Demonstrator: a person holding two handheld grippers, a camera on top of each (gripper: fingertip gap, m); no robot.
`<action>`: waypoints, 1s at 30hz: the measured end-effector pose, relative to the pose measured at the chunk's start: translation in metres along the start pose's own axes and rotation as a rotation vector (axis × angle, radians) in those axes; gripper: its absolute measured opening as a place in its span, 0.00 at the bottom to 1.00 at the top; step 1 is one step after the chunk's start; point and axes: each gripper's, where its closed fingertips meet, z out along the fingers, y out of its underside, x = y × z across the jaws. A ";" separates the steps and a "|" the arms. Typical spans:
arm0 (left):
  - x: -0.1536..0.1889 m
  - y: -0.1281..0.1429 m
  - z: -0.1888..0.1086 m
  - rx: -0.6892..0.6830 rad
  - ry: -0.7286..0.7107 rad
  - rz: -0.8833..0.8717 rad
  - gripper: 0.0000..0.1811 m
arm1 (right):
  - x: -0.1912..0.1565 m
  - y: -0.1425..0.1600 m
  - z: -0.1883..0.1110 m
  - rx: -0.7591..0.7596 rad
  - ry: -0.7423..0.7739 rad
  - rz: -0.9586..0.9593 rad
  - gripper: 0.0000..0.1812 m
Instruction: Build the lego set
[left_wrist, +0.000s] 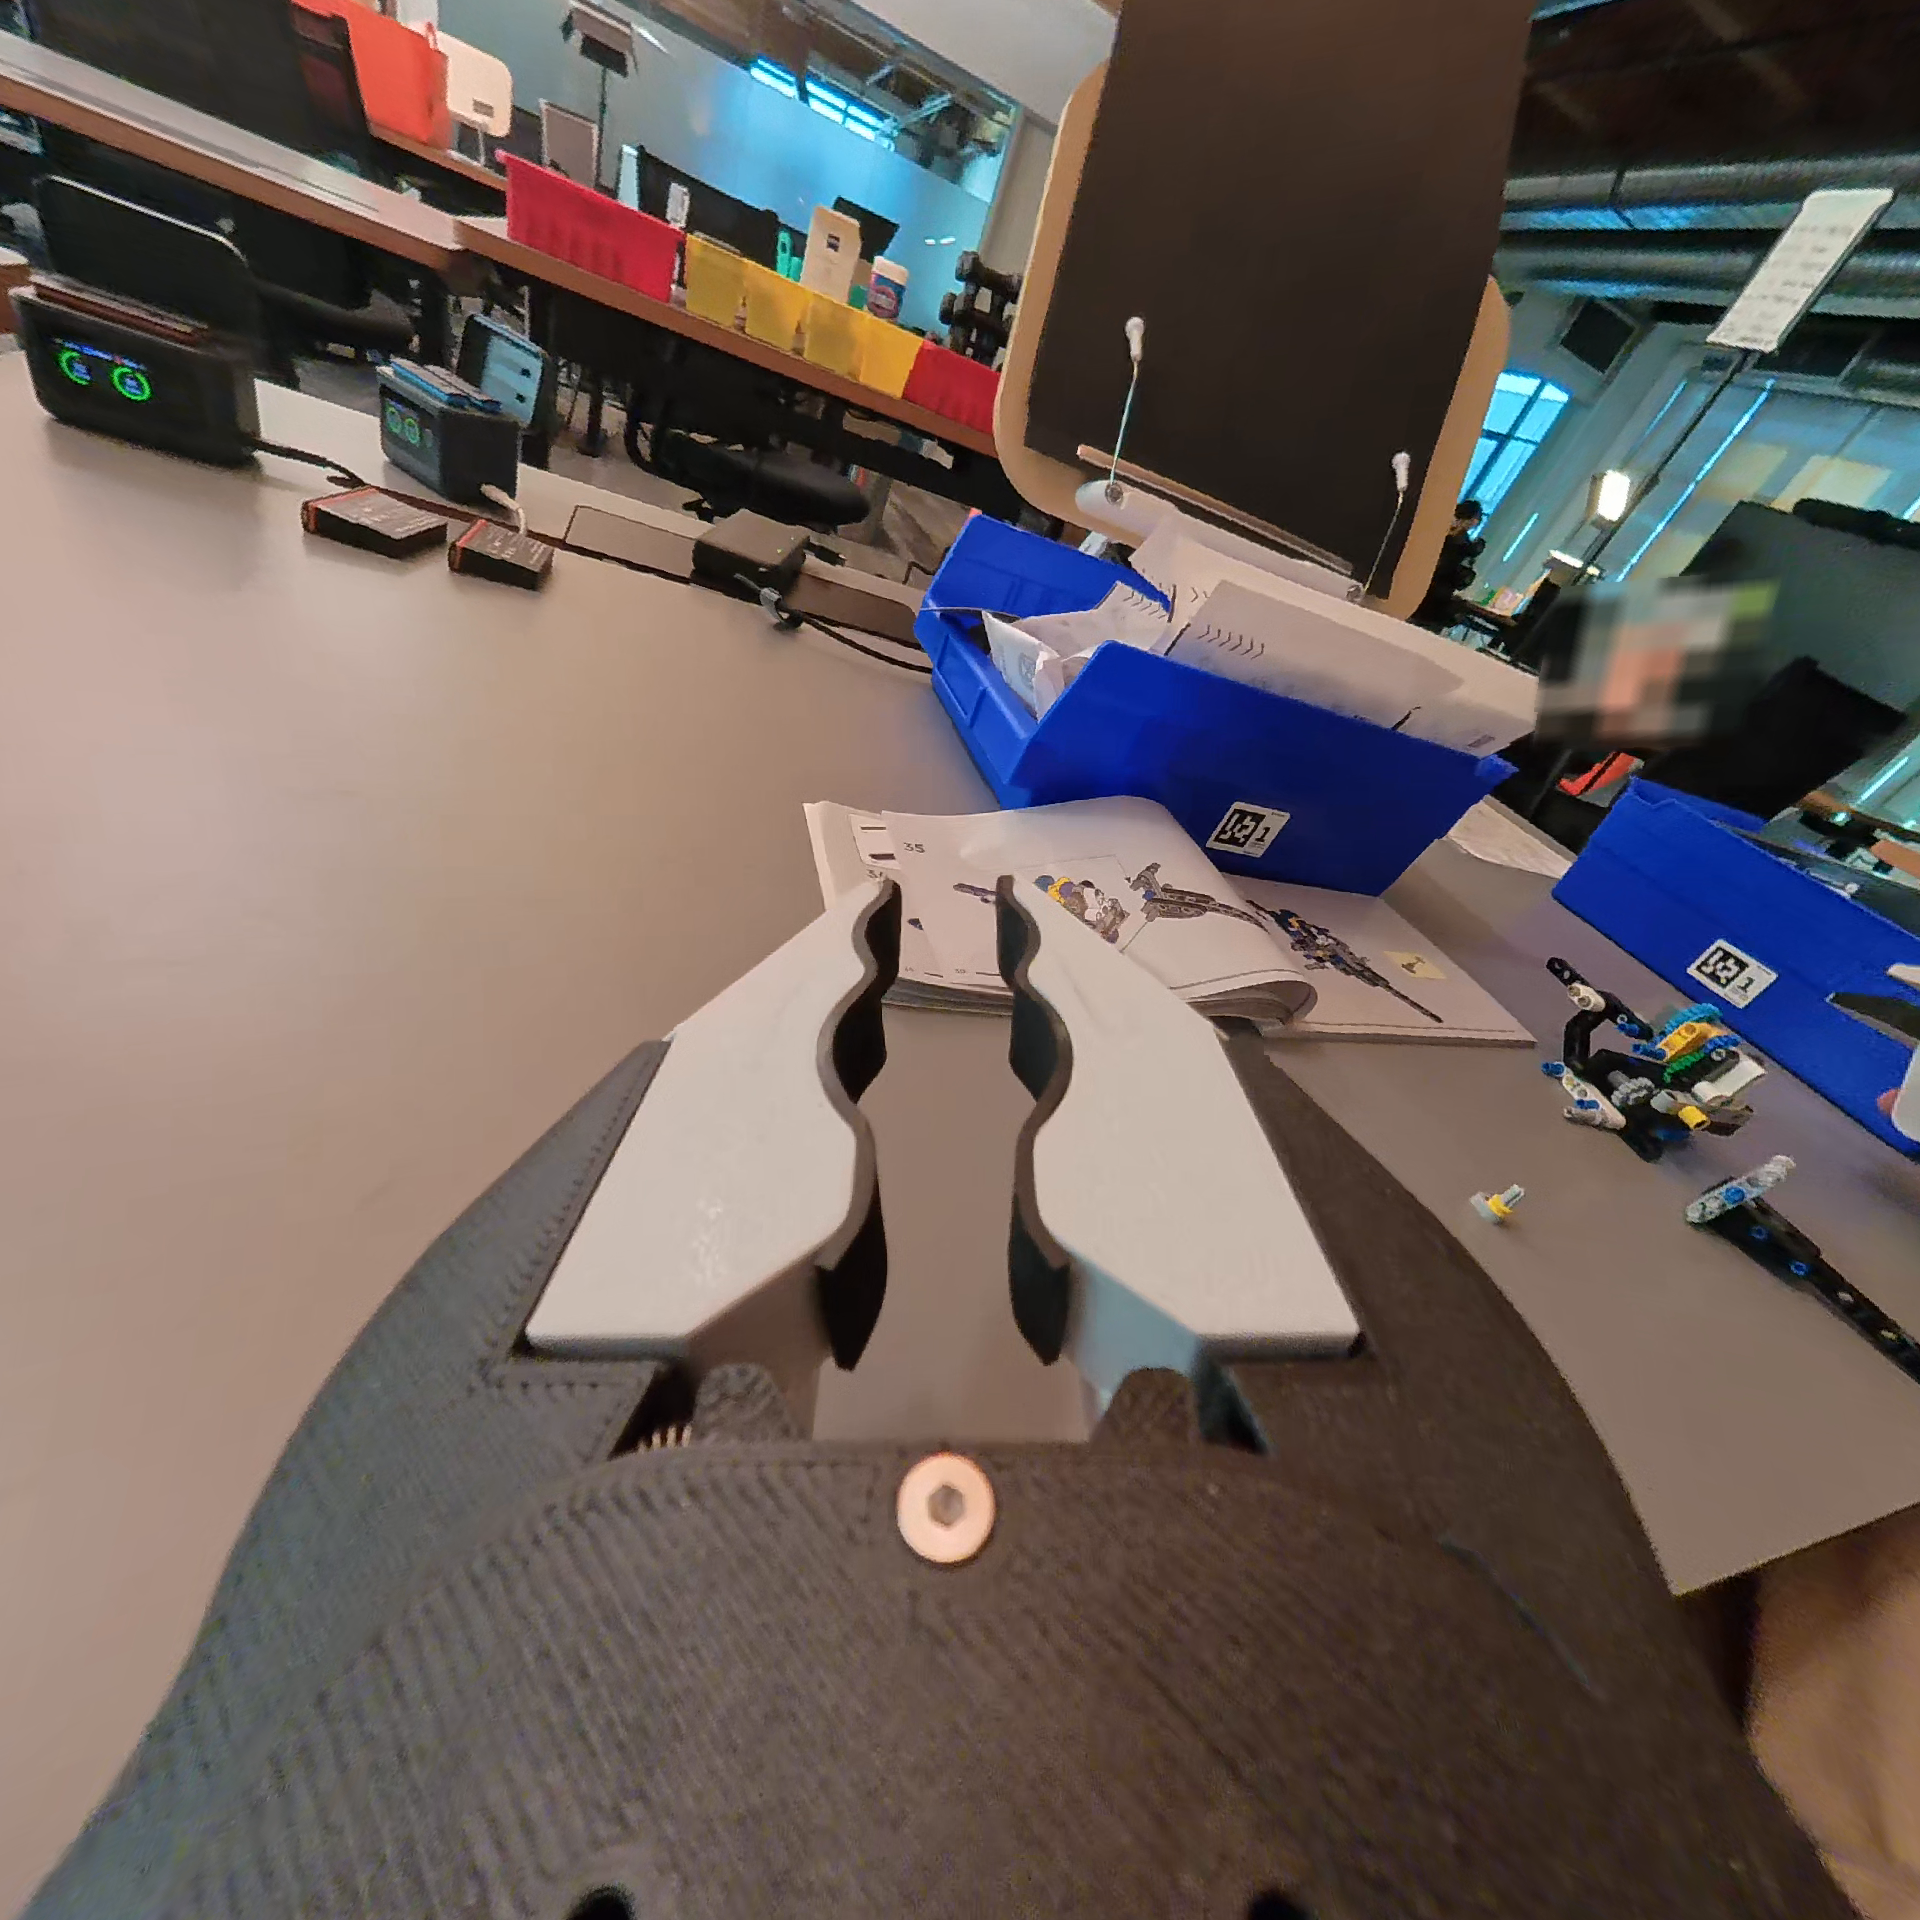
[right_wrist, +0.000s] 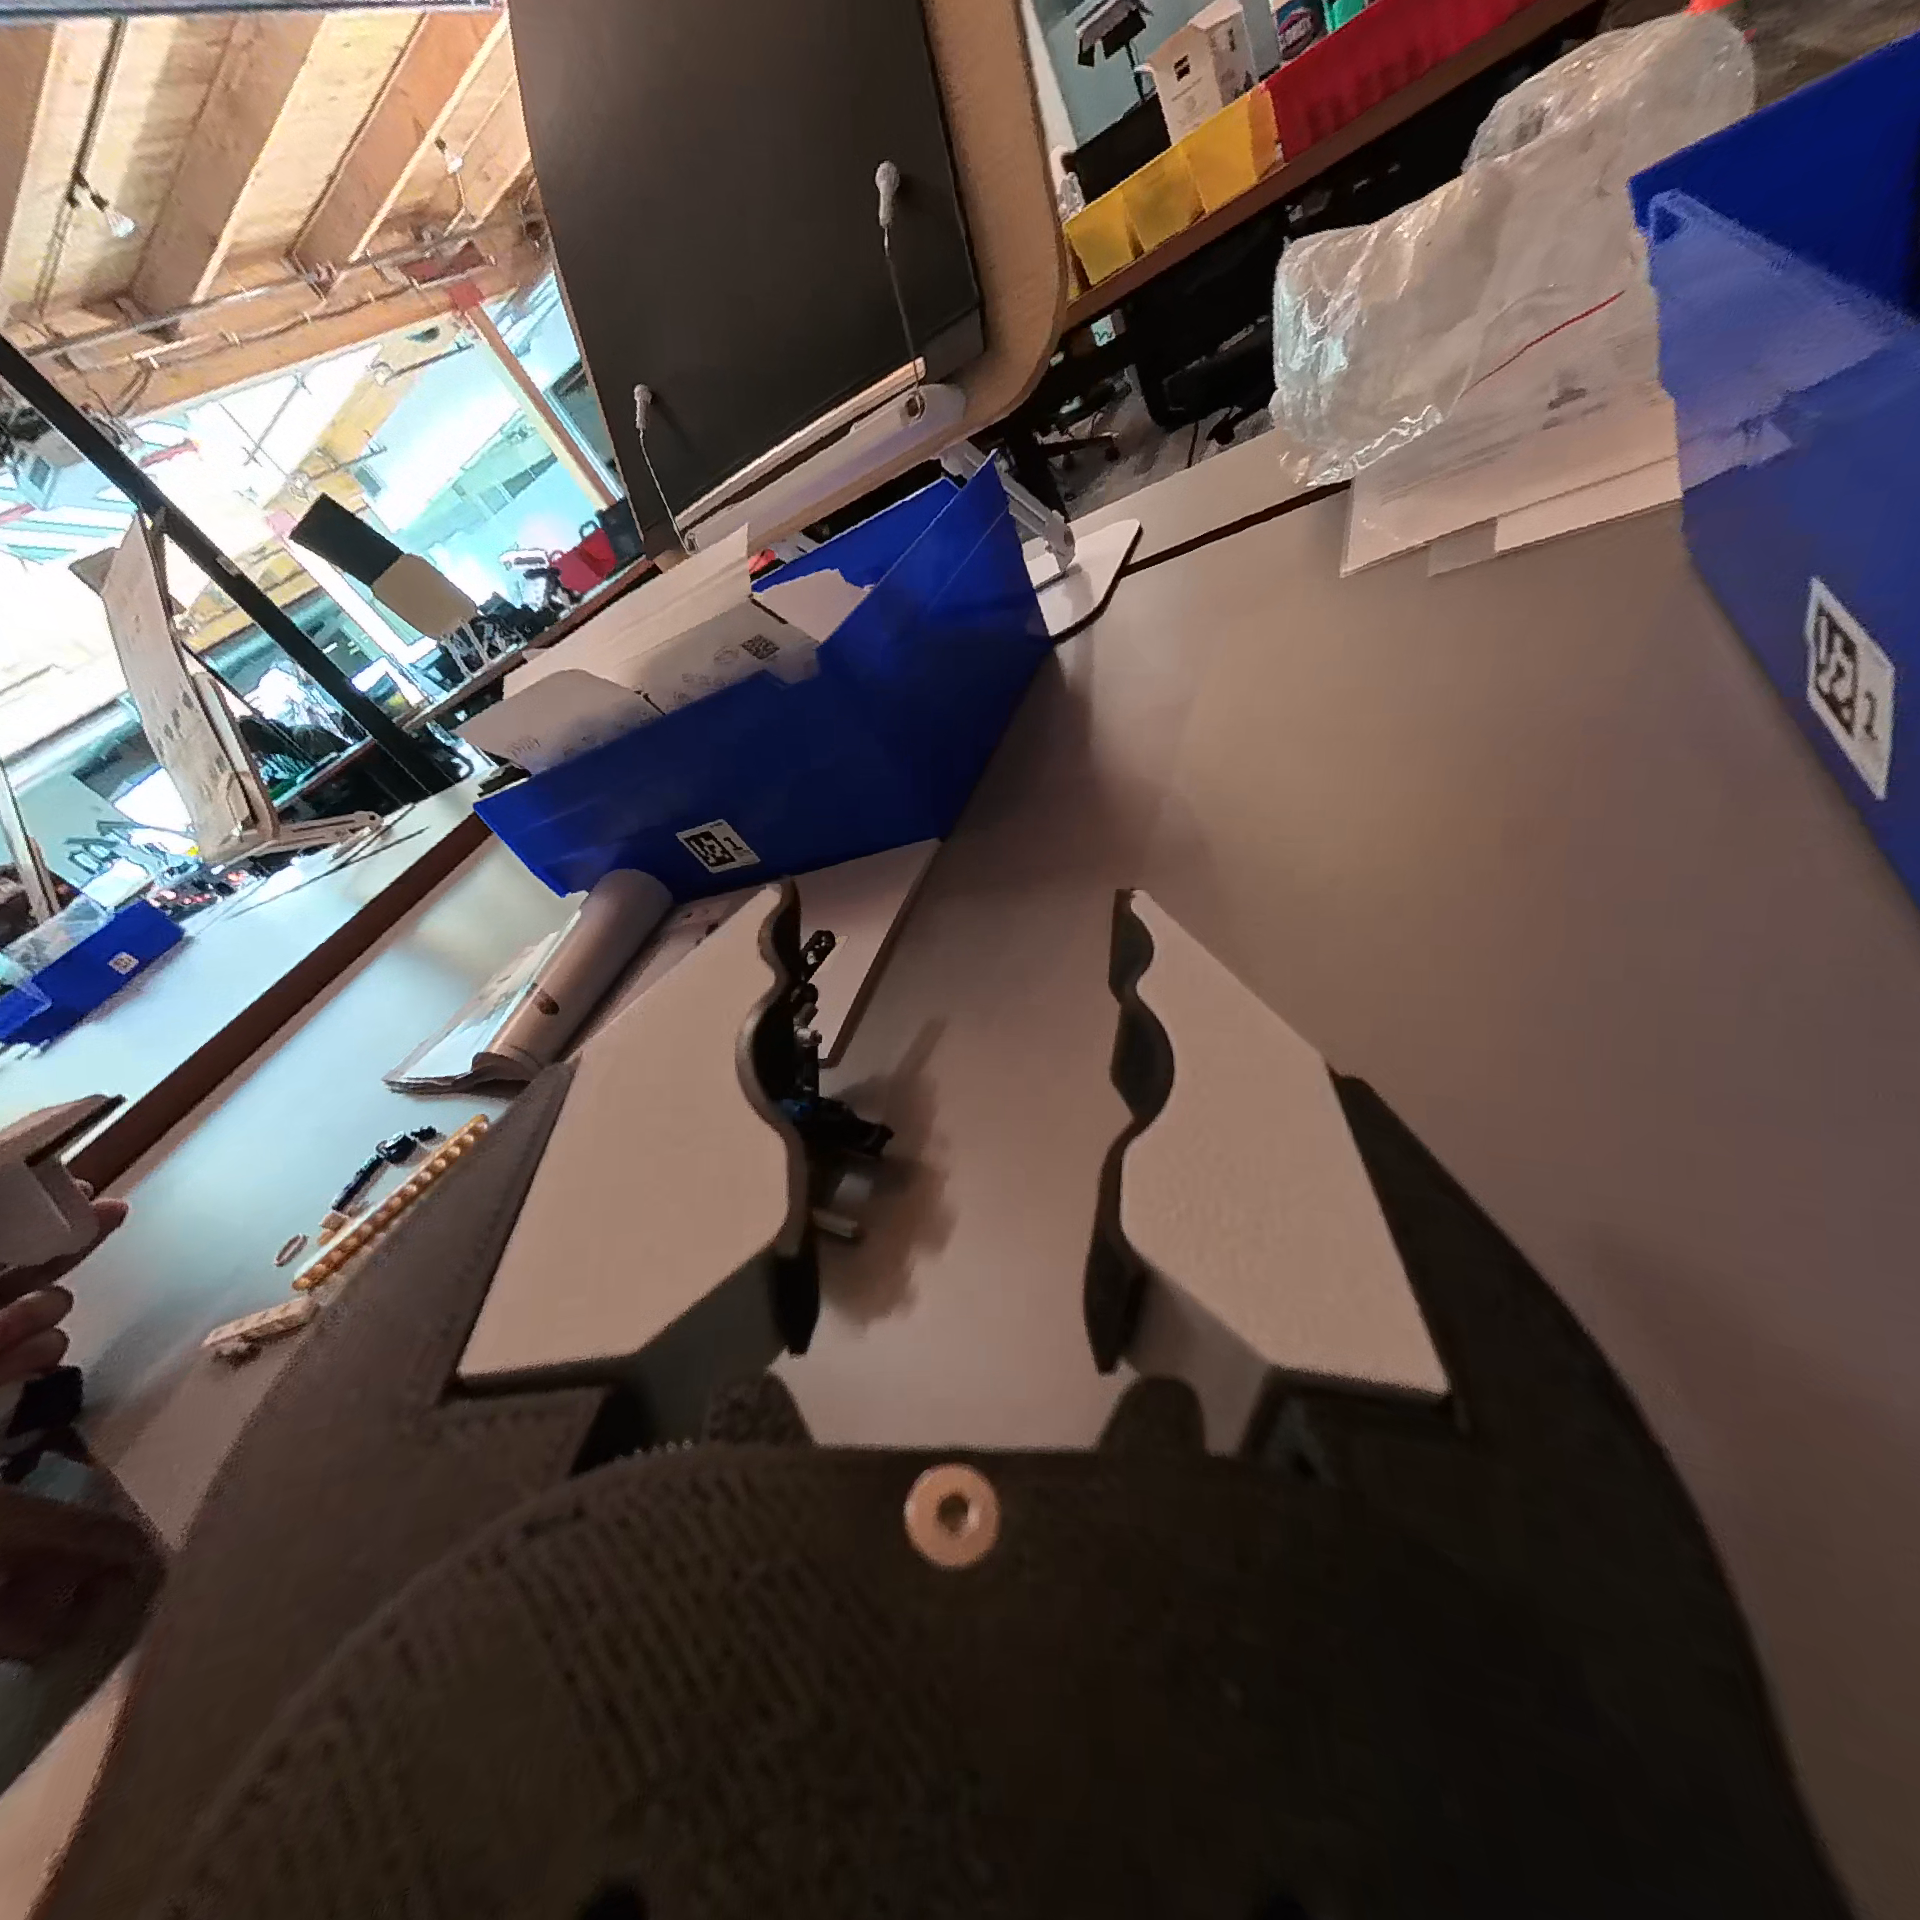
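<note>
A small, partly built lego model (left_wrist: 1652, 1070) in black, blue and yellow sits on the grey counter (left_wrist: 416, 935), to the right of an open instruction booklet (left_wrist: 1195, 935). A loose yellow piece (left_wrist: 1496, 1203) and a long black beam (left_wrist: 1808, 1262) lie near it. Two blue bins (left_wrist: 1226, 769) stand behind. The left hand-held gripper (left_wrist: 945, 904) hovers over the booklet, its jaws narrowly parted and empty. The right hand-held gripper (right_wrist: 951, 914) is spread wide and empty, with the model just beside its left finger.

Grey gripper fingers (left_wrist: 727, 1122), black ribbed body, silver screw (left_wrist: 944, 1507)
</note>
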 end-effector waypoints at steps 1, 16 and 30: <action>0.000 0.001 0.000 -0.004 0.003 -0.002 0.08 | 0.001 -0.001 0.000 0.002 0.000 0.008 0.33; 0.005 0.003 -0.002 -0.010 0.013 0.008 0.08 | -0.009 0.008 0.003 -0.038 -0.004 -0.042 0.32; 0.008 0.005 0.000 -0.020 0.025 -0.006 0.09 | -0.009 0.009 0.004 -0.046 -0.006 -0.039 0.32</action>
